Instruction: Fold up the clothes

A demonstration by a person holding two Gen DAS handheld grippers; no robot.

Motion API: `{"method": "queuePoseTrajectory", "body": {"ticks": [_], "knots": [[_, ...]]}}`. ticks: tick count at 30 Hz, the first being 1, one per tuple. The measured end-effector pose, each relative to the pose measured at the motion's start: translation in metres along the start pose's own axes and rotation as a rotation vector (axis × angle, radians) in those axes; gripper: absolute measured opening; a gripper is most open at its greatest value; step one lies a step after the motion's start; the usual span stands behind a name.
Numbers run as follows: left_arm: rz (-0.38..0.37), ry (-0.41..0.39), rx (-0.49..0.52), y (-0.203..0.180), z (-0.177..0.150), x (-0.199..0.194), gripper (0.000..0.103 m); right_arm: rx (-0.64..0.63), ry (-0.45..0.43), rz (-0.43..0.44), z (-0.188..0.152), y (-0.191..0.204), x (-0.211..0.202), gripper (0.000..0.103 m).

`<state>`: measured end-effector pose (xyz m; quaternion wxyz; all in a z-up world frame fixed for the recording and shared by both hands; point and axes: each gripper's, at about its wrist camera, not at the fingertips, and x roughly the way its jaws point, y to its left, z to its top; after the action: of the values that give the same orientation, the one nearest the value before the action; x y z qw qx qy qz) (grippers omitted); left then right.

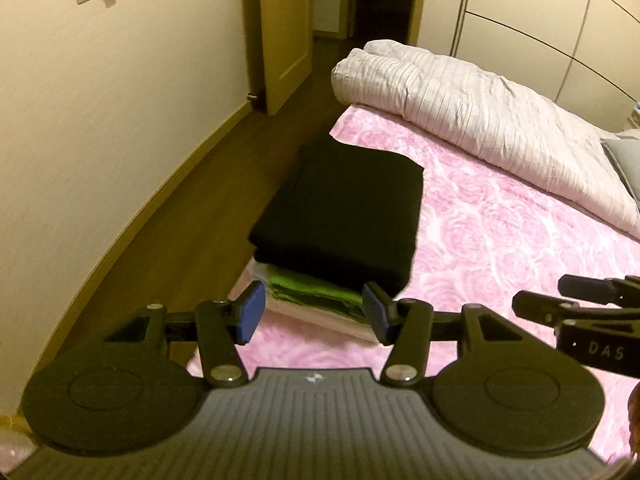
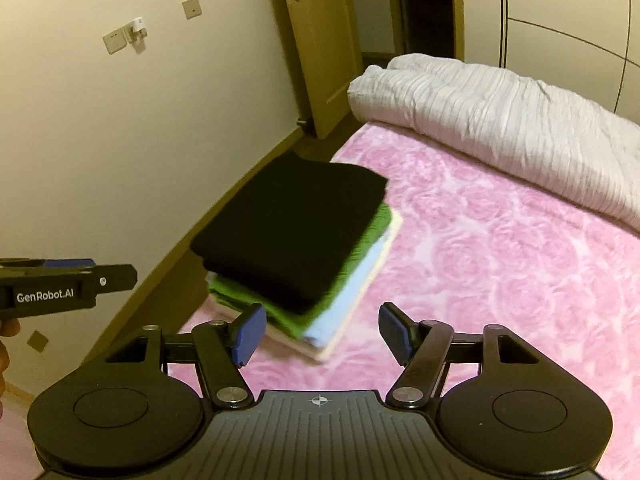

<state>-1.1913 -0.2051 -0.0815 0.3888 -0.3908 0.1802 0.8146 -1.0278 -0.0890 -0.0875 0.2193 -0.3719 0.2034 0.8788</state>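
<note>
A stack of folded clothes lies at the left edge of the pink bed. A black garment [image 1: 340, 208] [image 2: 292, 232] is on top, with a green one [image 1: 316, 294] [image 2: 360, 256], a light blue one [image 2: 344, 308] and a cream one [image 2: 360, 312] under it. My left gripper [image 1: 314, 314] hovers open just before the stack's near edge, holding nothing. The right gripper [image 2: 322, 334] is open too, above the stack's near corner, empty. Each gripper shows at the edge of the other's view.
A rolled white quilt [image 1: 480, 120] [image 2: 500, 120] lies across the far side of the pink rose-patterned bedspread [image 1: 500, 248] [image 2: 500, 280]. Left of the bed runs a strip of wooden floor [image 1: 192, 216] along a cream wall, ending at an open door [image 1: 284, 36].
</note>
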Motion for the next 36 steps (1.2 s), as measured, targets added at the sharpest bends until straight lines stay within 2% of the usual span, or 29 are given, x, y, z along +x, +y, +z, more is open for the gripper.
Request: {"method": "queuePoseTrajectory", "body": {"ticks": [7,14,20,26,36], "knots": [[0.067,-0.006,-0.061,-0.046,-0.017,-0.027,0.050,-0.082,0.012,0.035,0.005,-0.040,-0.023,0.066],[0.147,0.006,-0.137,-0.089,-0.034,-0.041,0.051,-0.163,0.060,0.090,0.003,-0.076,-0.032,0.066],[0.174,0.027,-0.208,-0.129,-0.052,-0.048,0.051,-0.196,0.113,0.123,-0.004,-0.112,-0.038,0.066],[0.176,0.043,-0.270,-0.165,-0.068,-0.052,0.051,-0.260,0.195,0.109,-0.009,-0.146,-0.034,0.066],[0.215,0.072,-0.334,-0.205,-0.064,-0.035,0.051,-0.392,0.231,0.139,0.001,-0.177,-0.018,0.066]]}}
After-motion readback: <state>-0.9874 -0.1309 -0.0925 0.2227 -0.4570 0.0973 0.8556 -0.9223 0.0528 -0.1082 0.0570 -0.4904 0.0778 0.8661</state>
